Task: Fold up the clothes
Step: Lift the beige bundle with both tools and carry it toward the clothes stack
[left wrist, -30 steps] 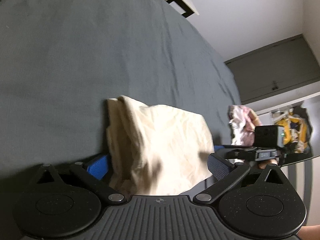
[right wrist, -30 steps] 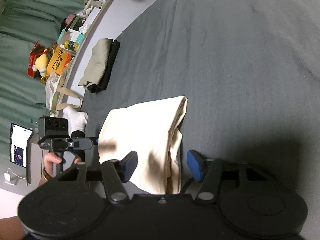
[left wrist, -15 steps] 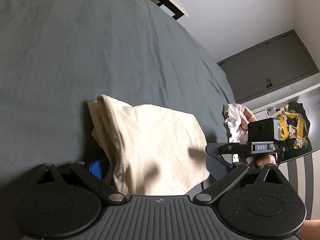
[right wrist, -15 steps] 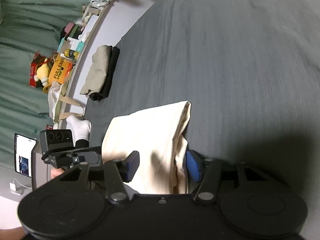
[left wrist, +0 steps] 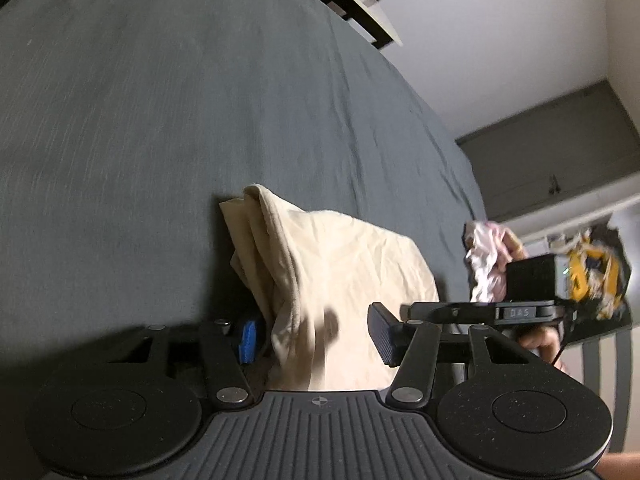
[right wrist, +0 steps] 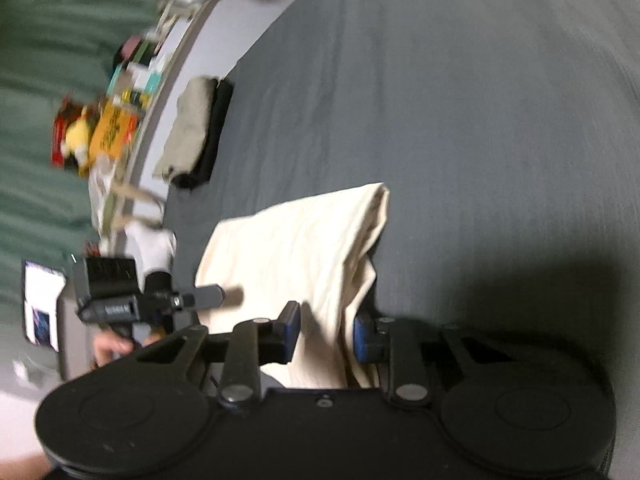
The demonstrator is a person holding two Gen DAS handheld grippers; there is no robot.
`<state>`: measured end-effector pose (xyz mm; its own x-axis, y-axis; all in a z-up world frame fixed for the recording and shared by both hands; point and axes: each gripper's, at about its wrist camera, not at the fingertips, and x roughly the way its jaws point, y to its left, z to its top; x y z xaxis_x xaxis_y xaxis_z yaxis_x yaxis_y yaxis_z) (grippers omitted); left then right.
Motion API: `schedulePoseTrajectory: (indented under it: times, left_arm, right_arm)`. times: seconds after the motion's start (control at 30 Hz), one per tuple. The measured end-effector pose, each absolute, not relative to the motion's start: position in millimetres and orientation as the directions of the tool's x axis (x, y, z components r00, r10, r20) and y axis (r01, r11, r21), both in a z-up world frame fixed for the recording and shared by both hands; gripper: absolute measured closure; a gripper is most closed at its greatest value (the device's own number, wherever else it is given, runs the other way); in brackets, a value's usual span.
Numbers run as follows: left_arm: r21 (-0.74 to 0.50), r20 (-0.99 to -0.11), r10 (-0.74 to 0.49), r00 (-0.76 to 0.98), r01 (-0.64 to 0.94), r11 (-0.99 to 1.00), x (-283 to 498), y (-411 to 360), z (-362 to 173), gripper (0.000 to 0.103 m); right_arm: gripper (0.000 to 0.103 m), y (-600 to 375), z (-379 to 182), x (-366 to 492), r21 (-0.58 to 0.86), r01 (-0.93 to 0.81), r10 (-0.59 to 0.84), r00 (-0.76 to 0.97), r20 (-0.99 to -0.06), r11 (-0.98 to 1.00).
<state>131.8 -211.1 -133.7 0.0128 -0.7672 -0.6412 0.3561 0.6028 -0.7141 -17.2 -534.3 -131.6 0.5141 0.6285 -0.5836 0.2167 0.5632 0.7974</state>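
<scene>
A folded cream cloth [left wrist: 340, 264] lies on the dark grey bed sheet [left wrist: 160, 120], its thick folded edge toward the left. My left gripper [left wrist: 316, 338] is shut on its near end, blue pads pressed into both sides. From the opposite side, my right gripper [right wrist: 326, 332] pinches the same cream cloth [right wrist: 296, 248] tightly between its pads. Each view shows the other hand-held gripper beyond the cloth, held by a hand. The cloth's underside is hidden.
A pink and white clothes pile [left wrist: 486, 256] sits at the bed's far edge. A folded olive and black stack [right wrist: 200, 132] lies near the bed's other edge. Beyond are a white sock [right wrist: 154, 246], shelf clutter with a yellow bag [right wrist: 112, 128] and a lit screen [right wrist: 40, 304].
Both grippers' fingers have drawn together onto the cream cloth, the right much narrower than before. The right wrist view is now blurred by motion.
</scene>
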Motion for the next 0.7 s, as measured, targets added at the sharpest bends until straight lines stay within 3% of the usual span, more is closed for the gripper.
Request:
schedulePoseTrajectory:
  times: [0.1,0.17,0.2,0.4,0.7]
  left_arm:
    - [-0.676,-0.668,-0.744,0.021,0.402,0.618,127,-223,-133,0.058]
    - [-0.644,-0.698,-0.715,0.037,0.403,0.650,127,-227,-132,0.085]
    - [-0.638,-0.709,-0.704,0.040,0.390,0.664,128,-227,-133,0.087]
    - [-0.600,-0.715,-0.692,0.106,0.416,0.683,117,-220,-112,0.092]
    - [-0.457,-0.757,-0.610,0.235,0.477,0.751,130,-188,-30,0.093]
  right_arm:
    - [0.087,-533,-135,-15,0.794,0.228,0.616,0.524,-0.588,0.564]
    - [0.094,-534,-139,-15,0.795,0.242,0.612,0.527,-0.589,0.556]
    - [0.095,-535,-141,-15,0.800,0.249,0.615,0.529,-0.584,0.546]
    - [0.097,-524,-118,-19,0.772,0.175,0.580,0.566,-0.586,0.611]
    - [0.097,-478,-54,3,0.715,0.092,0.505,0.646,-0.573,0.693]
